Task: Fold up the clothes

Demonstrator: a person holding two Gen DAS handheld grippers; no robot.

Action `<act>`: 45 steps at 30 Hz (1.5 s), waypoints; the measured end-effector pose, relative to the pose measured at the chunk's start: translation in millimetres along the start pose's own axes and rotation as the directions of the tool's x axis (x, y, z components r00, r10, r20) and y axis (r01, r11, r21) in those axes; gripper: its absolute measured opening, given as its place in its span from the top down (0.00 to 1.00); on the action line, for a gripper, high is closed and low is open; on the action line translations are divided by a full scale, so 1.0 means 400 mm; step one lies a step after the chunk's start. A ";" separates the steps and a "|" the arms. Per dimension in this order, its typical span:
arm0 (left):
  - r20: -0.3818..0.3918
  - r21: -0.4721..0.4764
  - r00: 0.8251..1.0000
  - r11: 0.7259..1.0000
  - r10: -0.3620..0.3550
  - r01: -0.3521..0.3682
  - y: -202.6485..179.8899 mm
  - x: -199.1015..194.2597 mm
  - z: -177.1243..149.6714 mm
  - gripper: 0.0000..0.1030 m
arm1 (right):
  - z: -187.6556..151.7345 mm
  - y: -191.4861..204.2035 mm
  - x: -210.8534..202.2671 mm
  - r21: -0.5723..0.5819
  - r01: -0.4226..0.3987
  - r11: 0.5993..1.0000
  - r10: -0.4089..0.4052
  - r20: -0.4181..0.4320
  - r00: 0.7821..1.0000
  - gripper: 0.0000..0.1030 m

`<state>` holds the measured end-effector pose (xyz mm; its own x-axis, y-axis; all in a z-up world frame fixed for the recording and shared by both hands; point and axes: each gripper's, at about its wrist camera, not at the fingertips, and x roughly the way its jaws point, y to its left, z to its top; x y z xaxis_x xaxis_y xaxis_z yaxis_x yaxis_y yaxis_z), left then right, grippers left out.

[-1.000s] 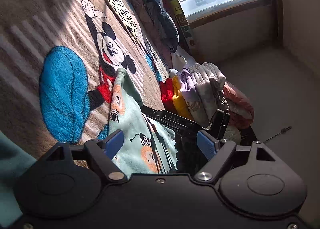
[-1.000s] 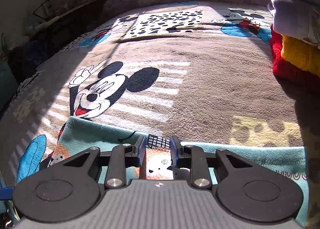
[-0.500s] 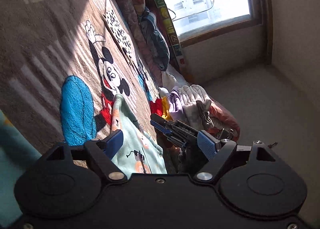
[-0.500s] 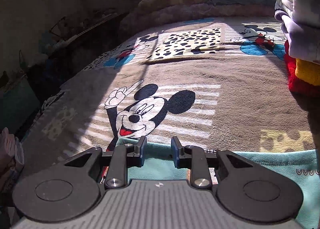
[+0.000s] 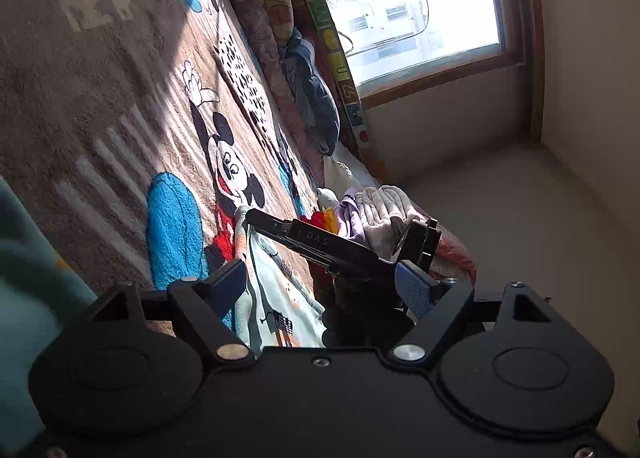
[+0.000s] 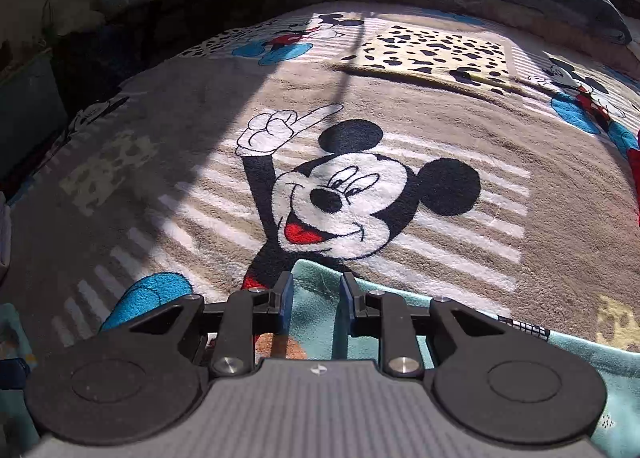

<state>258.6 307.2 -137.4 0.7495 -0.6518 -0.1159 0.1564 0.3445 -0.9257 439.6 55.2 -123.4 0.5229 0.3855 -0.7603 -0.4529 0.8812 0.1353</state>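
The left gripper hangs above the near edge of the blanket, its jaws spread wide with nothing between them. Beyond it the right gripper reaches in over the garment, a pale teal piece with small printed pictures that lies flat along the blanket's near edge, over the lower part of the mouse print. A pile of folded clothes sits at the blanket's right edge, near the window.

In the right wrist view the right gripper is low over the garment at its far hem, jaws at a narrow gap with the teal cloth showing between the fingers; whether they pinch it cannot be told. The mouse print lies just beyond the hem.
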 end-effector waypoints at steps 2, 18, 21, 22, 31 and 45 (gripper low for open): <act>-0.006 0.007 1.000 1.000 0.007 -0.007 -0.002 0.000 -0.002 0.21 | -0.009 0.001 0.023 -0.017 0.004 1.000 -0.004 0.022 1.000 0.72; 0.034 0.057 0.999 0.998 0.006 -0.008 -0.036 -0.077 0.003 0.20 | -0.234 0.152 -0.299 -0.215 0.014 0.977 0.011 0.114 0.993 0.73; 0.048 0.067 0.999 0.998 0.010 -0.014 -0.044 -0.097 0.003 0.20 | -0.297 0.192 -0.287 -0.249 0.035 0.968 -0.014 0.088 0.996 0.73; 0.051 0.071 0.999 0.997 0.013 -0.017 -0.046 -0.102 0.003 0.20 | -0.313 0.204 -0.268 -0.255 0.032 0.967 -0.016 0.066 0.998 0.73; 0.113 0.093 0.992 0.994 0.053 -0.063 -0.051 -0.173 0.013 0.20 | -0.369 0.301 -0.361 -0.321 0.121 0.939 -0.069 0.169 0.983 0.74; 0.146 -0.048 0.931 0.942 0.335 -0.332 0.068 -0.235 -0.054 0.24 | -0.598 0.488 -0.389 -0.424 0.135 0.895 -0.025 0.256 0.966 0.77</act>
<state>178.4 363.4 -159.3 0.8439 -0.3924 -0.3659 -0.1327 0.5081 -0.8510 97.0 101.6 -130.8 0.7012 0.4206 -0.5757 -0.6412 0.7250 -0.2513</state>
